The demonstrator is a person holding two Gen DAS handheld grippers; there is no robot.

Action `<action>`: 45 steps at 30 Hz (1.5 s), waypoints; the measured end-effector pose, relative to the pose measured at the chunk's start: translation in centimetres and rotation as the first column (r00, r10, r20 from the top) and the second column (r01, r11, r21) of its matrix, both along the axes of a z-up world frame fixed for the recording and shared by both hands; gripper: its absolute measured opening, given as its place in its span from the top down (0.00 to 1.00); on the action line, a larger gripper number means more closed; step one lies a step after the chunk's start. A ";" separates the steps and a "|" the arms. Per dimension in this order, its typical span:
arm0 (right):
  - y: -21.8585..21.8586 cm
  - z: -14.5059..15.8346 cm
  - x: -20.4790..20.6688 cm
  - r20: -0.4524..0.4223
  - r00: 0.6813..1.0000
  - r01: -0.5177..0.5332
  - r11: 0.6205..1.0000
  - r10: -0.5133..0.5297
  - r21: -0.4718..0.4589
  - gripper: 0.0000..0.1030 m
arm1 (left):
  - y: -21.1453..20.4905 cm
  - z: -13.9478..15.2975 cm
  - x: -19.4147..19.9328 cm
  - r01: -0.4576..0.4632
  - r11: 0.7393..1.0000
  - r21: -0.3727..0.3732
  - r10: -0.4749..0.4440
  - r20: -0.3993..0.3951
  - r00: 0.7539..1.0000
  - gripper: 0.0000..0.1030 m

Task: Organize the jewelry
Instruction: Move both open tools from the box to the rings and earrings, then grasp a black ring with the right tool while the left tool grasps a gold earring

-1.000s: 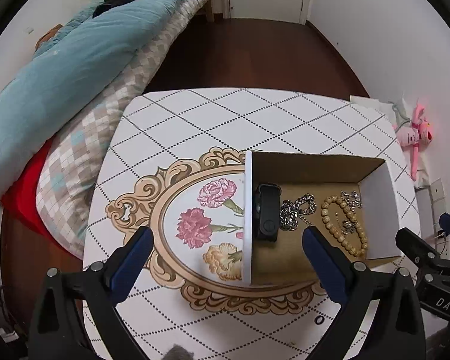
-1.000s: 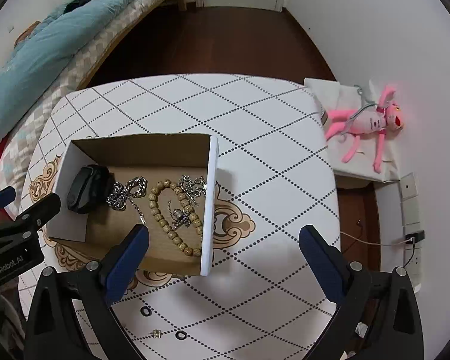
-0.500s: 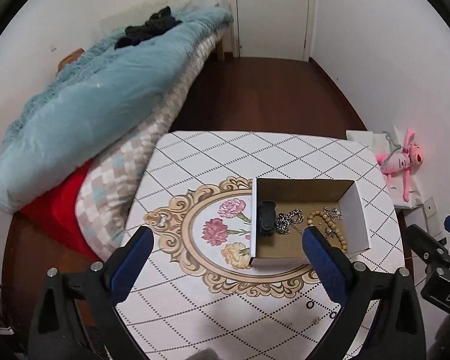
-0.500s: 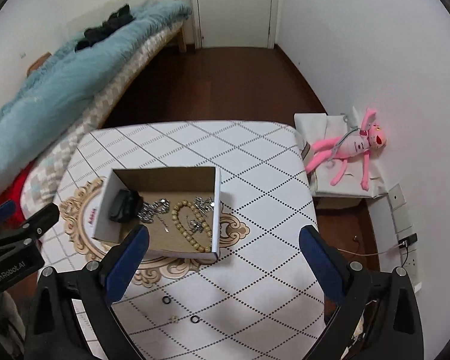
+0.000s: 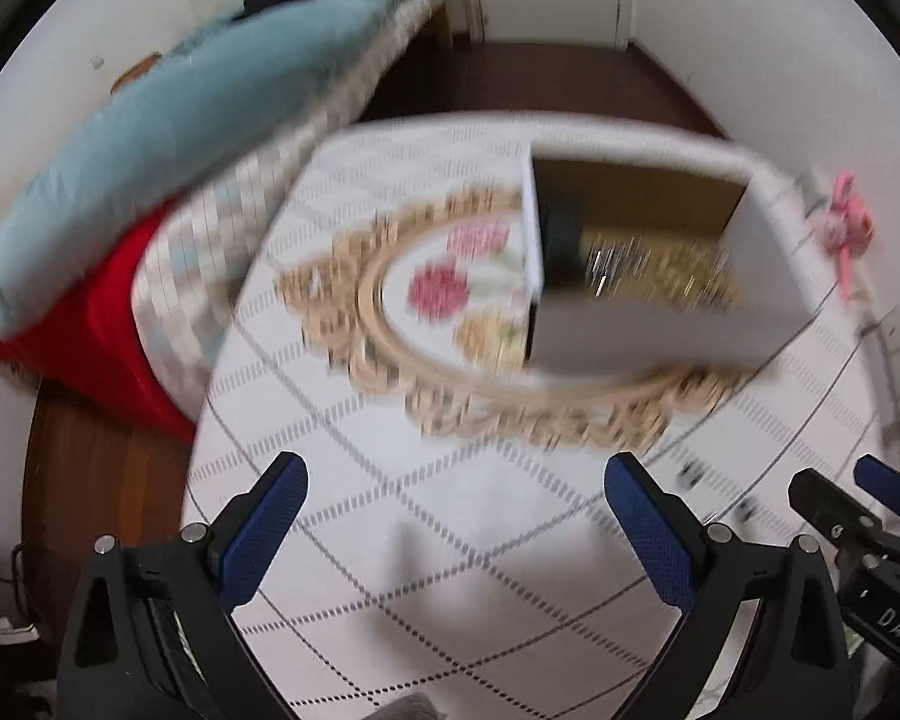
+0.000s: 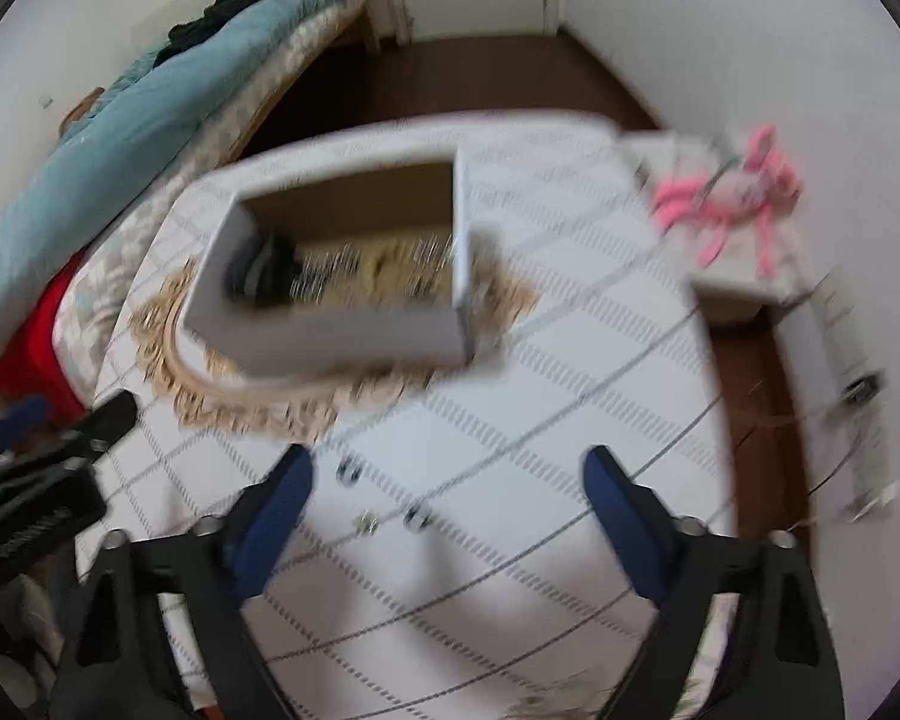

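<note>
Hovering: left gripper (image 5: 450, 516), jaws wide apart, holding nothing; right gripper (image 6: 447, 501) likewise spread, holding nothing
Box (image 6: 342, 333): open cardboard, on table (image 6: 510, 420); blurred
Jewelry (image 5: 648, 267): inside box; pieces indistinct
Rings (image 6: 414, 517): loose on table, near right gripper

My left black two-finger gripper with blue-padded fingers (image 5: 450, 516) is spread wide, nothing between its fingers (image 5: 267, 525); my right black gripper with blue pads (image 6: 447, 504) is likewise agape and empty; both sit side by side, aimed forward and downward.
</note>
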State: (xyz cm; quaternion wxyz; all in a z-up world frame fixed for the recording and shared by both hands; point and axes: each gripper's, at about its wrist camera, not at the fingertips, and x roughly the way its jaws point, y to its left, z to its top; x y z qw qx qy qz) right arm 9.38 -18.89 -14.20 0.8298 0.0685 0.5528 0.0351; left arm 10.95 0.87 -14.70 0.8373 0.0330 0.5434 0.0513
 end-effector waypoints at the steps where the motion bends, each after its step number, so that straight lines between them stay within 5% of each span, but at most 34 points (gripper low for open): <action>1: 0.0 -1.4 -0.3 -0.027 1.000 -0.002 0.999 0.003 0.036 0.27 | 0.1 -0.8 -0.1 -0.004 1.000 -0.002 0.004 -0.019 1.000 0.02; 8: 1.1 -6.6 -1.9 -0.058 0.998 -0.021 0.999 0.023 0.043 0.55 | 0.6 -4.4 -1.2 -0.011 1.000 0.024 0.013 -0.081 0.997 0.02; 12: 2.1 -7.1 -2.2 -0.020 0.999 -0.045 0.999 0.044 -0.014 0.59 | 0.5 -5.0 -1.2 -0.004 1.000 0.027 0.007 -0.090 0.996 0.02; 17: 3.2 -7.1 -2.2 0.015 0.998 -0.052 0.993 0.054 -0.107 0.87 | 0.0 -5.2 -1.2 0.008 0.999 0.033 -0.005 -0.089 0.996 0.02; 35: -0.1 -5.9 -2.9 0.032 0.999 0.044 0.998 -0.042 -0.049 0.88 | -4.8 -4.3 -2.3 0.131 0.983 -0.131 -0.140 -0.060 0.988 0.04; 39: -1.0 -6.1 -2.9 0.026 0.997 0.069 0.996 -0.067 -0.050 0.88 | -6.0 -4.8 -2.2 0.149 0.982 -0.120 -0.157 -0.065 0.985 0.18; 45: -2.3 -6.4 -2.9 0.018 0.995 0.101 0.994 -0.100 -0.048 0.88 | -6.7 -5.2 -2.3 0.170 0.979 -0.108 -0.177 -0.060 0.982 0.55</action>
